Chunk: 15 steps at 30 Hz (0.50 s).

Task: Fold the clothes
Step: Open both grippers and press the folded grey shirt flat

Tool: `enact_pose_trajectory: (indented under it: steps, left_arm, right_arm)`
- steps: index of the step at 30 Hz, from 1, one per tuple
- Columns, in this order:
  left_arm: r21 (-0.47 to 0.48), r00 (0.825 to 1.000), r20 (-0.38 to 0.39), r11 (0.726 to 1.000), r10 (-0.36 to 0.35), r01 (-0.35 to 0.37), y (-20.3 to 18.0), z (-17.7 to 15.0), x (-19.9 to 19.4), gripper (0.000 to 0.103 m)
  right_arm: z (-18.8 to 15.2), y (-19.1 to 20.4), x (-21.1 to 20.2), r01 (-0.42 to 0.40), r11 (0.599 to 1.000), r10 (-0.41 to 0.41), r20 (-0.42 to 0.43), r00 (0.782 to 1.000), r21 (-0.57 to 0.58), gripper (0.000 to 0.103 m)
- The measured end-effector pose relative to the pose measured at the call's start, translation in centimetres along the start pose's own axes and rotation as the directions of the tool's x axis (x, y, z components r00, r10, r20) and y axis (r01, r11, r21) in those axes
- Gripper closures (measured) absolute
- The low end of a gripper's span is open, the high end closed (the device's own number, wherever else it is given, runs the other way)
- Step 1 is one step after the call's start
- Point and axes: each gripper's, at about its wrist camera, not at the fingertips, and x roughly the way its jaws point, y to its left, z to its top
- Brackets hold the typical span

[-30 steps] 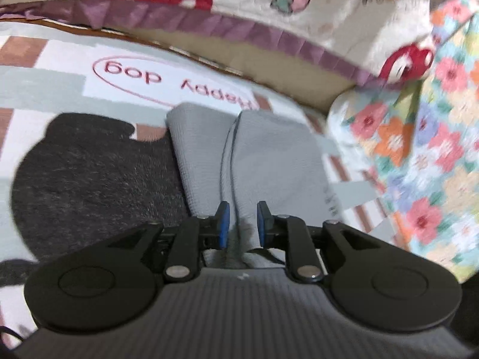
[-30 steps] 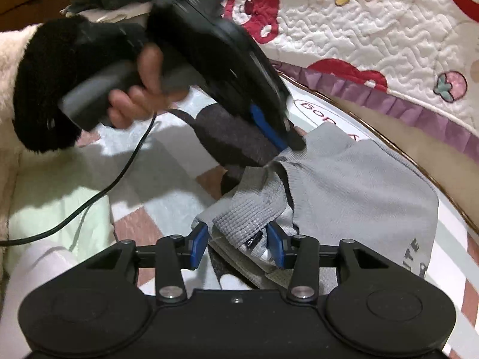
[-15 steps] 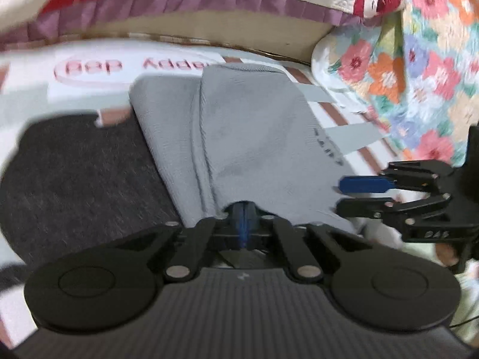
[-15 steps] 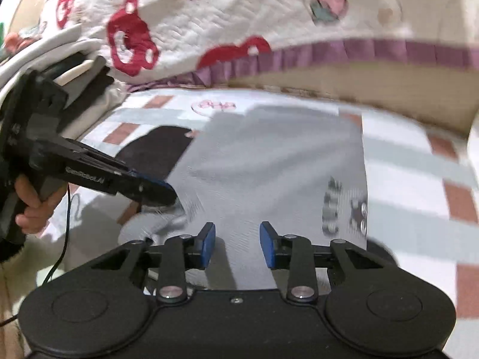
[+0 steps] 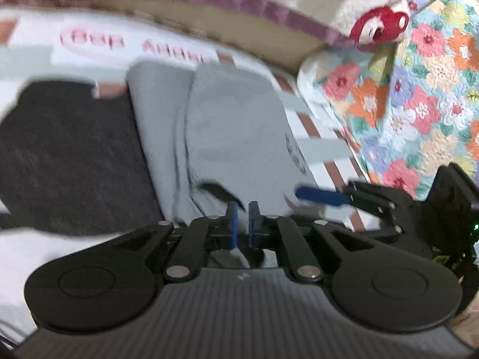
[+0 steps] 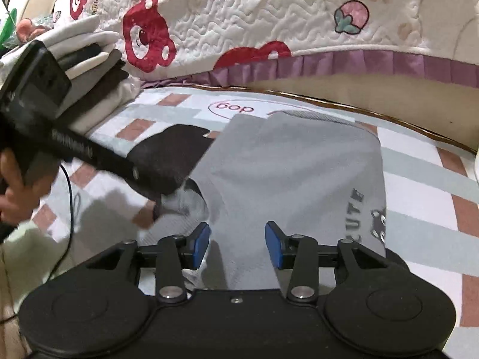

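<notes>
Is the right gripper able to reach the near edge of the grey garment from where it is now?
Probably yes. The right gripper is open, the grey garment lies flat just ahead of its fingers, and nothing lies between.

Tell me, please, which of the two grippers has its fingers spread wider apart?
The right gripper: a broad gap separates its blue fingers over the grey garment, whereas the left gripper shows only a narrow slit.

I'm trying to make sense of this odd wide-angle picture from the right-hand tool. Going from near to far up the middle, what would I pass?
The right gripper, its blue-padded jaws apart → the folded grey knit garment → the checked mat's pink "dog" oval print → the purple pleated frill → the white quilted cover with red bears.
</notes>
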Motion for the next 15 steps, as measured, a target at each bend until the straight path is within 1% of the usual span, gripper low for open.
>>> enact_pose_trajectory:
  steps: [1,2,3,4,5,6,7,9,14,15]
  left_arm:
    - [-0.032,1.000,-0.022,0.999,-0.016,0.015,0.1,-0.3,0.4,0.085]
    - [-0.064,0.999,-0.044,0.998,-0.033,0.030,0.2,-0.6,0.8,0.084]
    - [-0.096,0.997,-0.065,0.994,-0.050,0.043,0.3,-0.9,1.2,0.082]
    - [-0.129,0.994,-0.085,0.990,-0.068,0.056,0.5,-1.2,1.6,0.078]
    - [-0.110,0.995,-0.092,0.994,-0.030,0.020,0.2,-1.4,2.0,0.075]
    - [-0.080,0.995,-0.094,0.996,0.020,-0.028,-0.2,-1.6,2.4,0.074]
    - [-0.065,0.995,-0.092,0.996,0.049,-0.055,-0.5,-1.8,2.7,0.074]
    - [-0.089,0.996,-0.073,0.994,0.052,-0.058,-0.5,-2.0,2.9,0.074]
    - [-0.131,0.997,0.022,0.989,0.071,-0.068,0.0,-2.1,3.6,0.073]
    - [-0.136,0.996,0.046,0.988,0.074,-0.067,0.1,-2.1,3.7,0.081]
  right_arm:
    - [0.1,0.2,0.1,-0.003,1.000,0.003,-0.004,1.000,-0.003,0.056]
    - [0.0,0.3,0.5,-0.009,1.000,0.009,-0.017,1.000,-0.004,0.056]
    - [-0.2,0.3,0.9,-0.020,1.000,0.020,-0.035,0.999,0.007,0.056]
    - [-0.7,0.4,1.6,-0.042,0.999,0.044,-0.063,0.997,0.025,0.056]
    - [-1.1,0.7,2.2,-0.057,0.998,0.060,-0.088,0.994,0.028,0.054]
    - [-1.4,1.2,2.3,-0.046,0.999,0.047,-0.087,0.995,0.010,0.054]
    - [-1.8,1.7,2.5,-0.034,0.999,0.033,-0.086,0.996,-0.009,0.054]
    - [-2.0,2.2,2.4,-0.027,0.999,0.024,-0.085,0.996,-0.026,0.054]
    - [-2.0,2.0,2.1,-0.046,0.998,0.043,-0.084,0.996,-0.042,0.054]
    - [-2.1,2.0,2.1,-0.045,0.998,0.041,-0.080,0.996,-0.046,0.054]
